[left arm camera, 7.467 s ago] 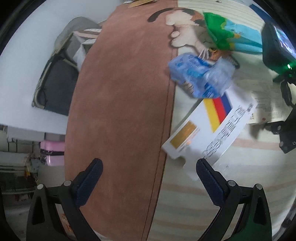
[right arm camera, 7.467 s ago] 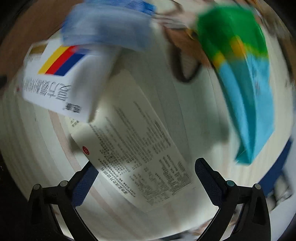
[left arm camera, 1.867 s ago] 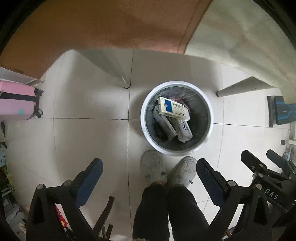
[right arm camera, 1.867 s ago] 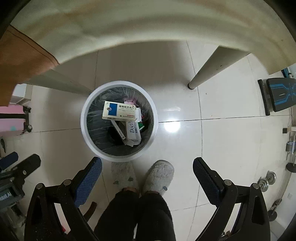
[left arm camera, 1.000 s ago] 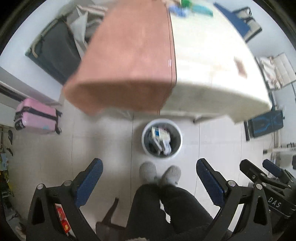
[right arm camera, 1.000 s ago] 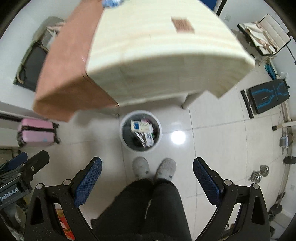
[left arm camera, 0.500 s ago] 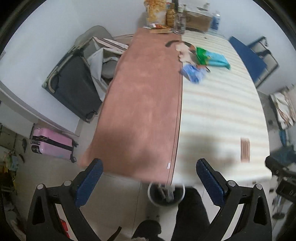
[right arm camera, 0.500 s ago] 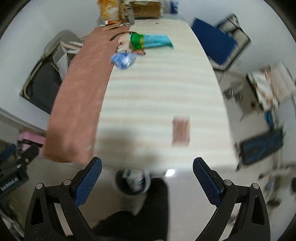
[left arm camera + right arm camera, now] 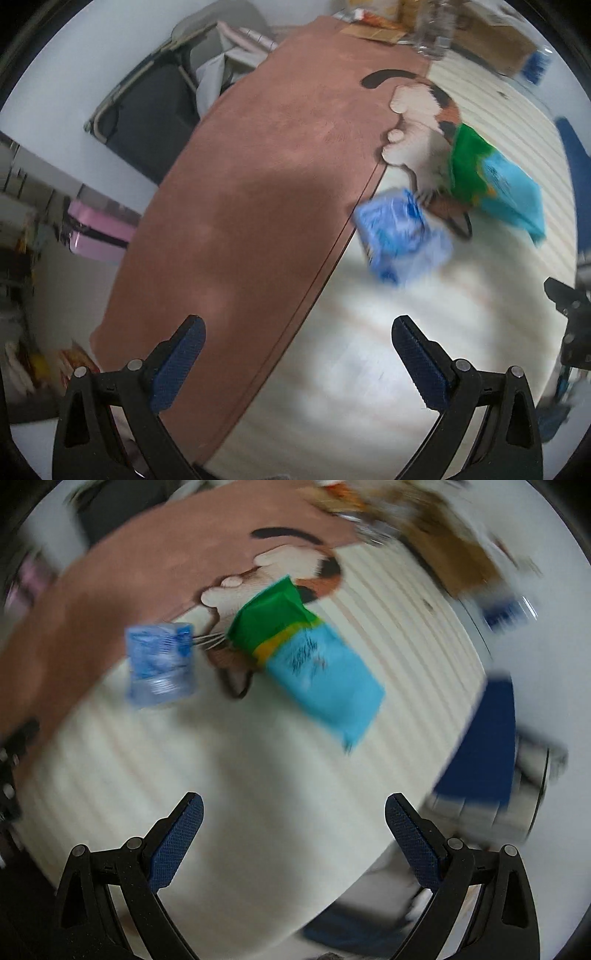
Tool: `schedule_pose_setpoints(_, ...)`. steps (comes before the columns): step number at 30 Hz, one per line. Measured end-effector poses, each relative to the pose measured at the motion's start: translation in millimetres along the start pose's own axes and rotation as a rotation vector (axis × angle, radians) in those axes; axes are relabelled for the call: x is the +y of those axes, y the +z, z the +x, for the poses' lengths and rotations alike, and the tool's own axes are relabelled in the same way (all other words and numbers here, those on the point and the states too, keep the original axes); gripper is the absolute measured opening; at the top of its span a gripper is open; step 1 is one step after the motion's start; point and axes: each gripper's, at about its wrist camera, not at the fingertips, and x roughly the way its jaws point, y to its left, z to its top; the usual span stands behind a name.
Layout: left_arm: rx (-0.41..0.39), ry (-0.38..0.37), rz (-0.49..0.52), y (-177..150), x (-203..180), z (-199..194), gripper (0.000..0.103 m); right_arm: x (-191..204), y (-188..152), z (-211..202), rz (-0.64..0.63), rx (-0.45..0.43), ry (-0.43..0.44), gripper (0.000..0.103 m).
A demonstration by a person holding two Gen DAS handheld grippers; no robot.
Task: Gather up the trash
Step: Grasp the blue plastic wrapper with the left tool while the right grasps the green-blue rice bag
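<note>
A crumpled blue plastic wrapper (image 9: 400, 236) (image 9: 160, 662) lies on the striped cream tablecloth (image 9: 369, 369) beside the brown cloth's edge. Just past it lies a green and light-blue bag (image 9: 495, 184) (image 9: 306, 657) on a cat picture. My left gripper (image 9: 297, 354) hangs open above the table, short of the wrapper, with nothing between its fingers. My right gripper (image 9: 293, 829) is open too and empty, nearer than the bag. Both views are blurred by motion.
A brown cloth (image 9: 258, 184) covers the table's left half. Bottles, snack bags and a cardboard box (image 9: 491, 40) crowd the far end. A dark folded frame (image 9: 147, 114) and a pink suitcase (image 9: 99, 236) stand off the left side. A blue chair (image 9: 484, 738) is at the right.
Both grippers have swung up from the white bin on the floor and moved in over the table. The blue wrapper and the green-blue bag are now much closer in both views.
</note>
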Motion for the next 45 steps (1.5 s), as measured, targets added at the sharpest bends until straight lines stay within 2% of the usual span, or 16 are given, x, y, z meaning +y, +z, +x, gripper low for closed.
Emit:
schedule_pose_setpoints(5,0.071,0.033,-0.078,29.1,-18.0,32.4,0.103,-7.5,50.6,57.5,-0.28,0.038,-0.028,0.1)
schedule_pose_setpoints(8,0.098,0.046,-0.098,35.2,-20.6,43.2,0.103,-6.0,77.3,86.4,-0.395,0.058,-0.032,0.1)
schedule_pose_setpoints(10,0.107,0.061,-0.095,38.2,-20.7,50.3,0.103,-5.5,94.6,104.1,-0.439,0.073,-0.025,0.1)
schedule_pose_setpoints(13,0.119,0.07,-0.106,41.9,-14.9,57.6,0.103,-11.3,104.7,125.0,-0.415,0.105,0.051,0.102)
schedule_pose_setpoints(15,0.128,0.063,-0.114,45.6,-10.7,61.3,0.103,-25.9,108.5,127.8,-0.329,0.097,0.14,0.1)
schedule_pose_setpoints(19,0.163,-0.01,-0.136,49.9,-4.8,68.6,0.103,-65.7,91.8,137.8,0.009,0.116,0.239,0.096)
schedule_pose_setpoints(21,0.194,-0.061,-0.161,52.9,-2.7,73.2,0.103,-91.6,69.1,150.6,0.264,0.193,0.287,0.096)
schedule_pose_setpoints(23,0.226,-0.118,-0.188,56.2,-3.5,79.8,0.102,-110.8,38.3,155.4,0.456,0.185,0.346,0.096)
schedule_pose_setpoints(27,0.291,-0.213,-0.24,66.6,-10.6,100.7,0.102,-137.0,-15.8,163.1,0.731,0.17,0.37,0.096)
schedule_pose_setpoints(29,0.313,-0.235,-0.249,72.9,-17.3,113.2,0.102,-143.5,-33.1,167.6,0.815,0.169,0.393,0.097)
schedule_pose_setpoints(31,0.31,-0.207,-0.234,78.4,-24.3,119.8,0.1,-143.1,-44.9,168.2,0.858,0.161,0.395,0.097)
schedule_pose_setpoints(33,0.24,-0.163,-0.179,82.9,-32.1,111.3,0.079,-143.2,-51.2,168.4,0.881,0.148,0.371,0.096)
schedule_pose_setpoints(34,0.22,-0.142,-0.145,84.1,-36.2,107.8,0.064,-139.3,-54.4,166.4,0.889,0.142,0.362,0.096)
schedule_pose_setpoints(36,0.19,-0.133,-0.059,82.9,-45.3,101.9,0.046,-132.5,-58.3,163.5,0.9,0.125,0.349,0.095)
schedule_pose_setpoints(37,0.174,-0.124,-0.011,80.8,-49.4,97.9,0.032,-130.8,-60.4,162.4,0.905,0.116,0.344,0.095)
schedule_pose_setpoints(45,0.059,-0.067,0.142,62.1,-57.0,56.2,0.028,-111.7,-80.5,140.3,0.96,0.046,0.338,0.094)
